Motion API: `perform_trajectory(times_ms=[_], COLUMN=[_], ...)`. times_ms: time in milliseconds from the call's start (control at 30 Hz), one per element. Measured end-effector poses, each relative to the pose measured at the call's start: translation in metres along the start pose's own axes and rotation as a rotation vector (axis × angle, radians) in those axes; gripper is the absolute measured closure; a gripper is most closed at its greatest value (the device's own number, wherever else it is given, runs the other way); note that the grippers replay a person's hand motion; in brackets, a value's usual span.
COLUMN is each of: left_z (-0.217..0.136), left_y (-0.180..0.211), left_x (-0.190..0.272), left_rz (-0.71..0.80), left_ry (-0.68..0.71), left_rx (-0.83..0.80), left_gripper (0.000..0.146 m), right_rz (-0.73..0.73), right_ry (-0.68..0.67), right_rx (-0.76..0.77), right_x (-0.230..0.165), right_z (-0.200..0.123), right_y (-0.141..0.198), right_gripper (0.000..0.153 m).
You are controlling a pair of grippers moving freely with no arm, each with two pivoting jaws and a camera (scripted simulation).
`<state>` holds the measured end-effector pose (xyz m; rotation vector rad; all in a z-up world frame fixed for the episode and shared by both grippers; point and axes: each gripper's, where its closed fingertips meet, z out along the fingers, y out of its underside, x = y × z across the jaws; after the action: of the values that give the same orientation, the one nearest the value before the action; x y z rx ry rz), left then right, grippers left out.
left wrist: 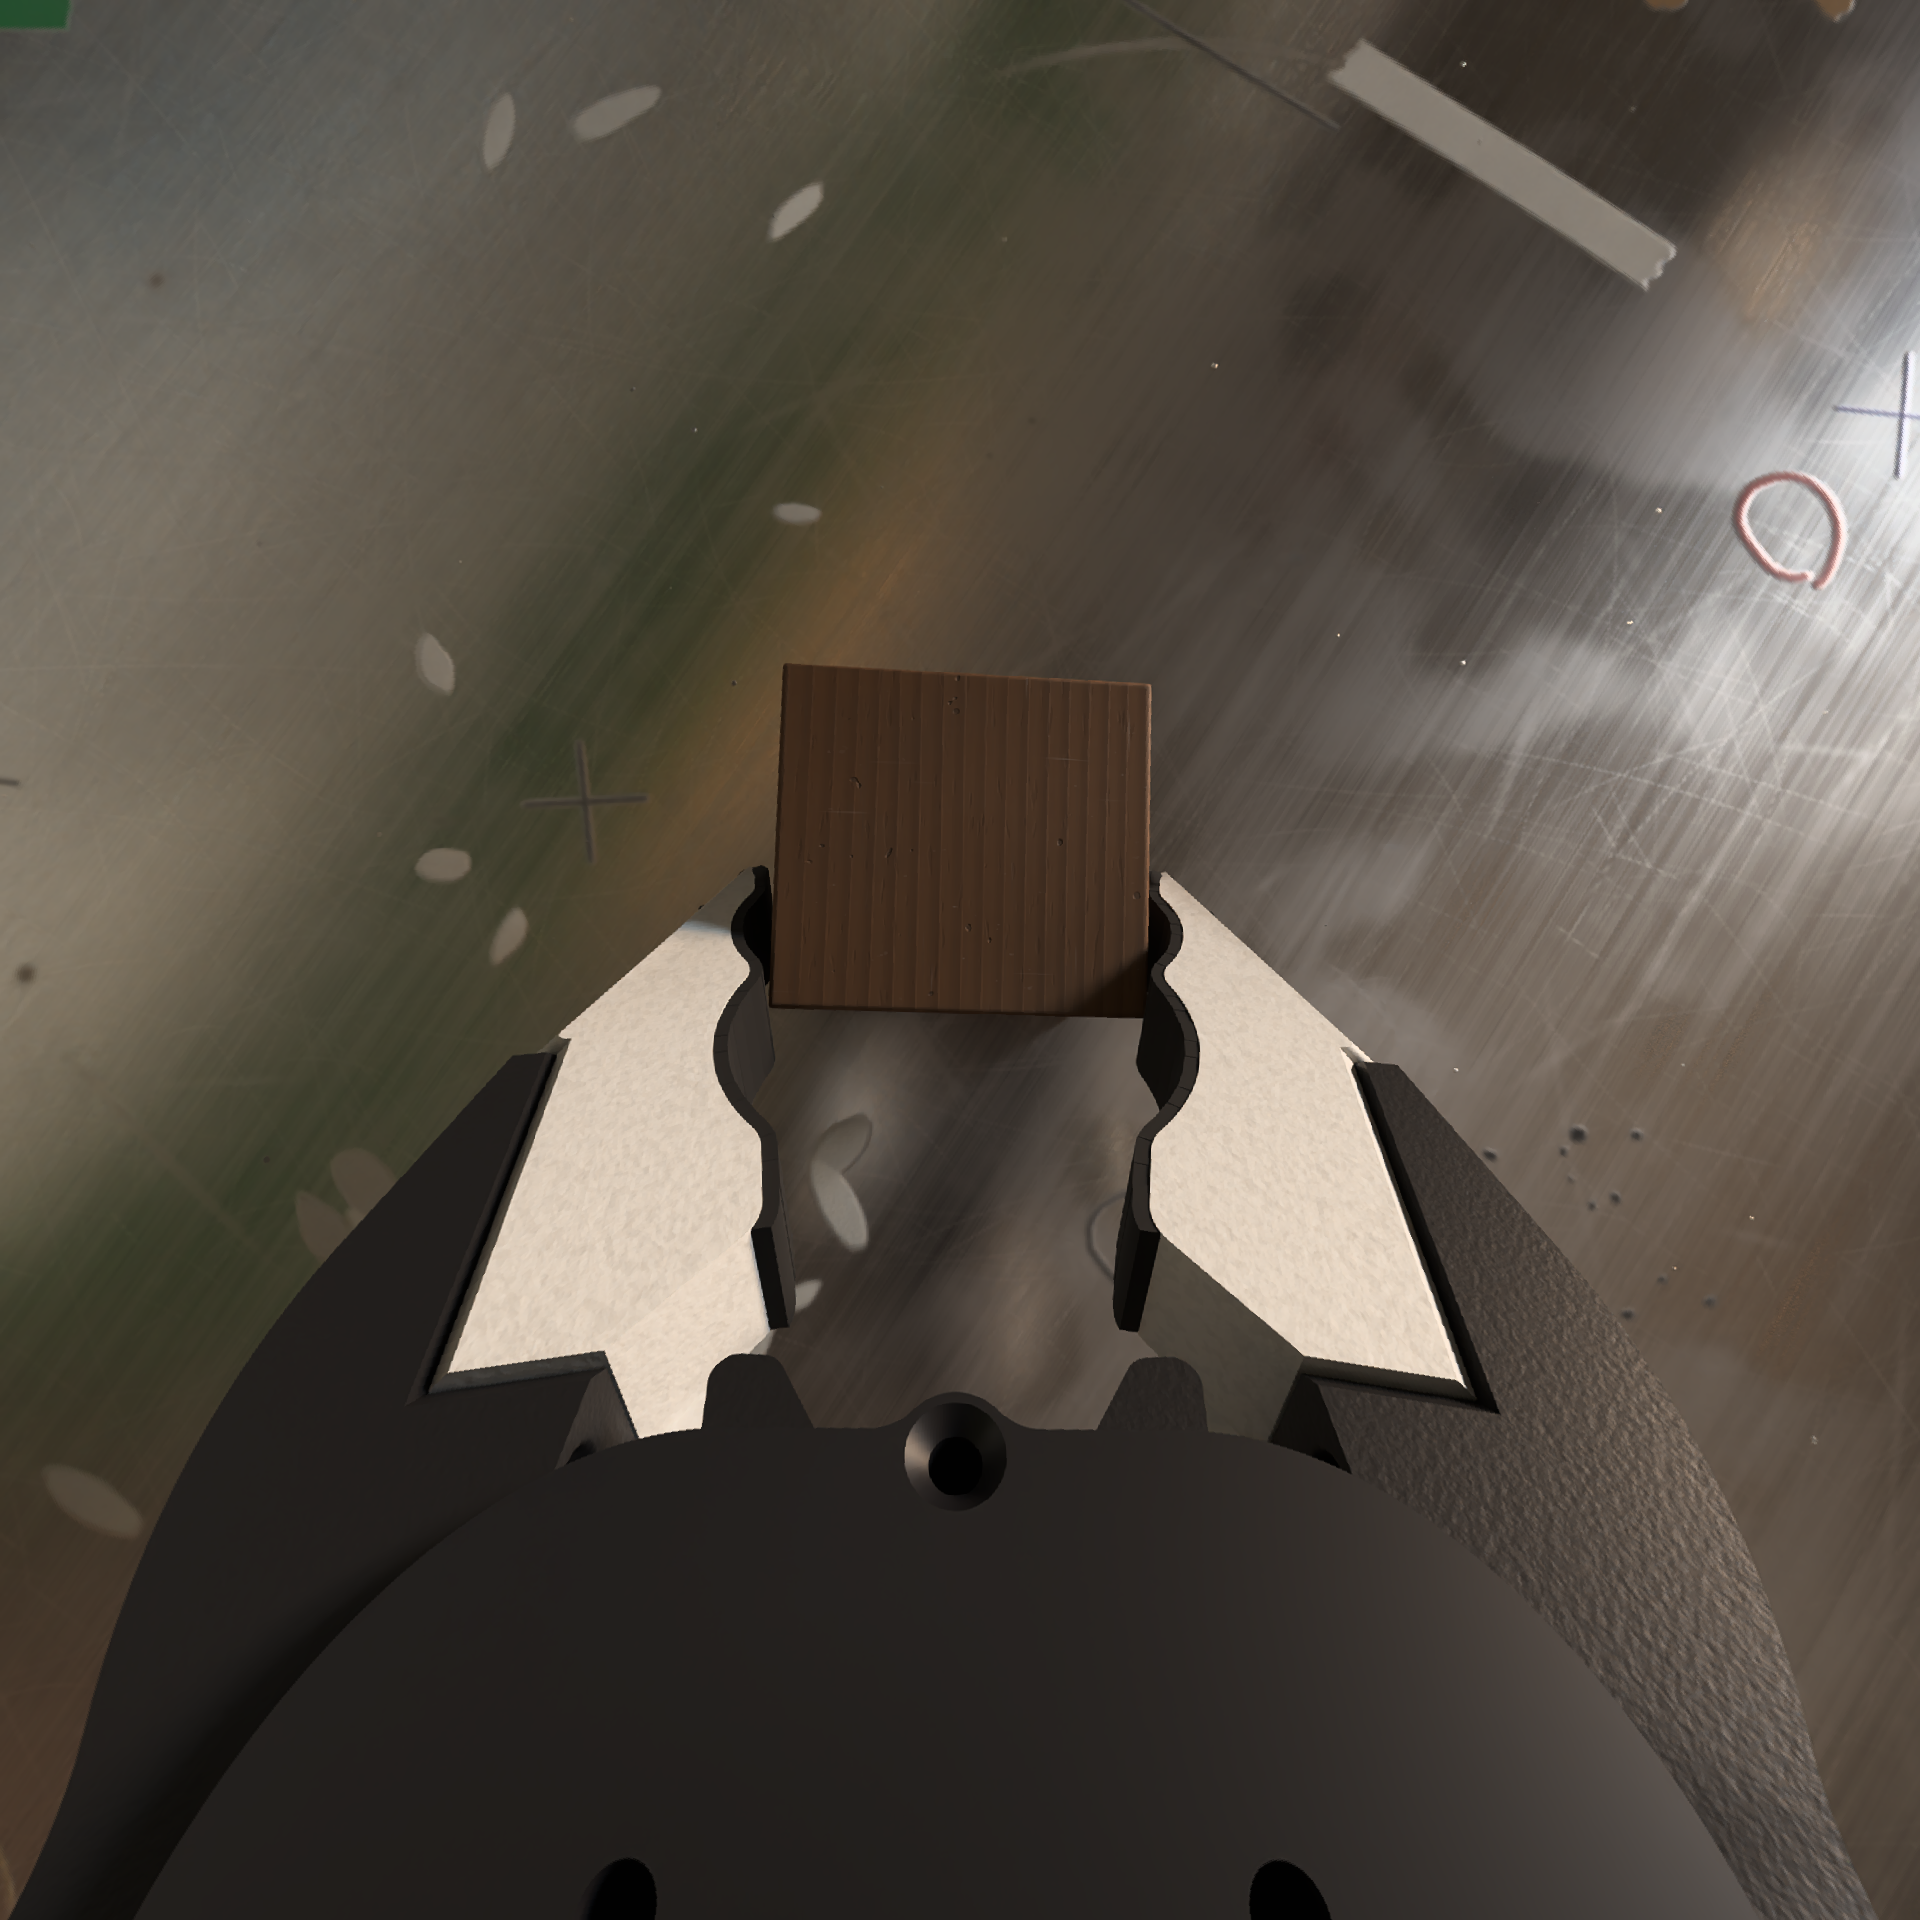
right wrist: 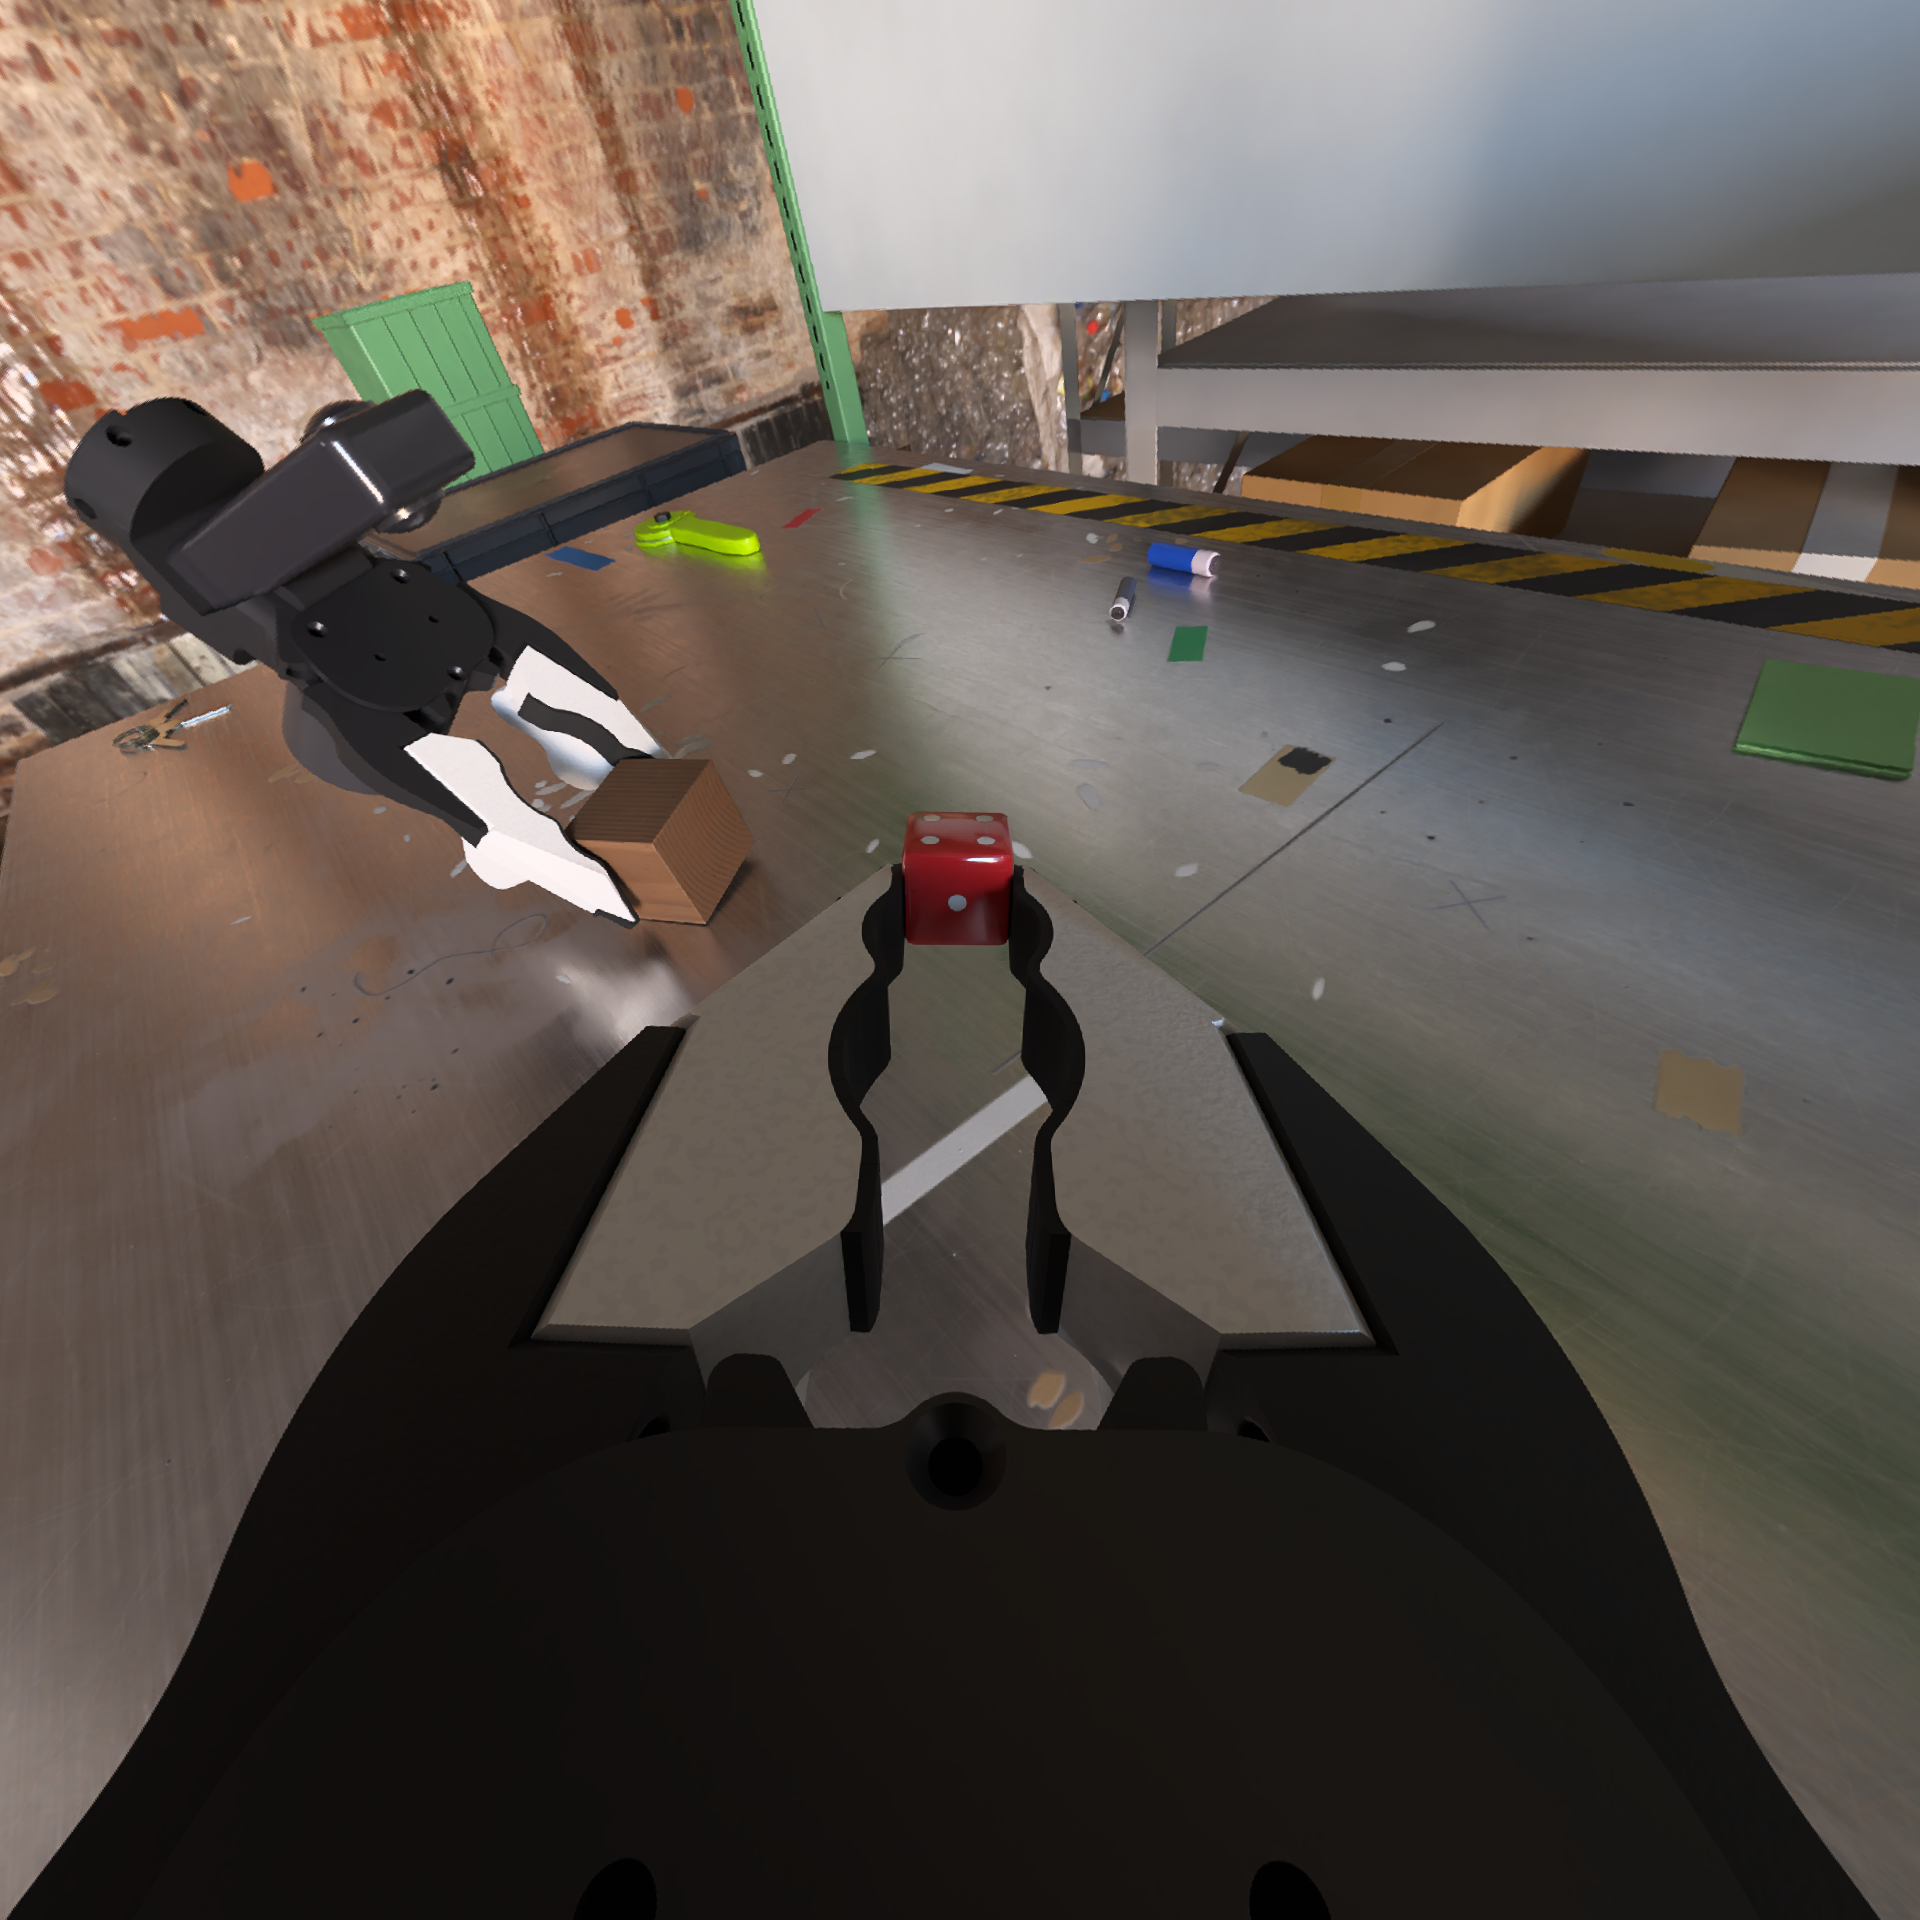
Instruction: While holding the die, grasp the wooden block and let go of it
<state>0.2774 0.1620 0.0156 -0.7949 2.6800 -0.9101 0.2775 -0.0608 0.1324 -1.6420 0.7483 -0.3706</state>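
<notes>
Gripping: the right gripper (right wrist: 957, 883) clamps the red die (right wrist: 956, 878) between its fingertips, held above the metal table (right wrist: 1351, 935).
Left gripper: in the left wrist view the left gripper (left wrist: 961, 904) straddles the wooden block (left wrist: 962, 847), its tips right at the block's two sides; whether they press it or merely flank it, I cannot tell. From the right wrist view the same gripper (right wrist: 613, 831) tilts down over the block (right wrist: 665, 836).
Wooden block: rests on the table, to the left of the die in the right wrist view.
Around: a lime-green tool (right wrist: 698, 536), a blue and white cylinder (right wrist: 1182, 560), a small dark pen-like piece (right wrist: 1121, 600), green pads (right wrist: 1829, 719), keys (right wrist: 156, 730) near the left edge, and a yellow-black striped band (right wrist: 1351, 540) along the far side.
In the way: nothing lies between the block and the die.
Background: brick wall (right wrist: 312, 156), green crate (right wrist: 436, 364), shelving with cardboard boxes (right wrist: 1382, 483).
Hidden: the block's near lower part sits behind the white finger in the right wrist view; the far finger's contact is concealed.
Hard to make out: pale flecks and scratch marks scattered on the table.
</notes>
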Motion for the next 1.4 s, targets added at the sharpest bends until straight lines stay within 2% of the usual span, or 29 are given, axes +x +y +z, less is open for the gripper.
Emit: perform_trajectory(times_ms=[333,433,500,733,833,867,1133,1400], left_z=[0.0,0.002,0.002,0.0,-0.005,-0.005,-0.002,-0.002], left_y=[0.001,0.004,0.004,0.0,-0.008,-0.009,-0.002,-0.001], left_x=[0.0,0.0,0.0,0.003,0.008,0.01,0.009,0.009], left_rz=[-0.025,-0.032,-0.032,-0.023,-0.04,-0.047,-0.02,-0.041], left_ry=[0.031,0.038,0.038,0.038,0.087,0.102,0.09,0.103], left_rx=[0.027,0.033,0.032,0.034,0.098,0.103,0.066,0.079], left_gripper=[0.075,0.066,0.066,0.068,0.082,0.082,0.082,0.082], right_rz=[0.007,0.005,-0.01,-0.213,-0.269,-0.276,-0.31,-0.283], right_ry=[-0.021,-0.021,-0.024,-0.043,-0.052,-0.056,-0.061,-0.061], right_rx=[-0.033,-0.046,-0.07,-0.318,-0.424,-0.451,-0.561,-0.684], right_x=[-0.009,-0.01,-0.01,-0.014,-0.013,-0.013,-0.019,-0.019], right_z=[0.016,0.028,0.043,0.118,0.141,0.147,0.176,0.194], right_y=[0.004,0.001,-0.005,-0.013,-0.013,-0.014,-0.022,-0.007], right_gripper=[0.134,0.134,0.134,0.134,0.134,0.134,0.134,0.134])
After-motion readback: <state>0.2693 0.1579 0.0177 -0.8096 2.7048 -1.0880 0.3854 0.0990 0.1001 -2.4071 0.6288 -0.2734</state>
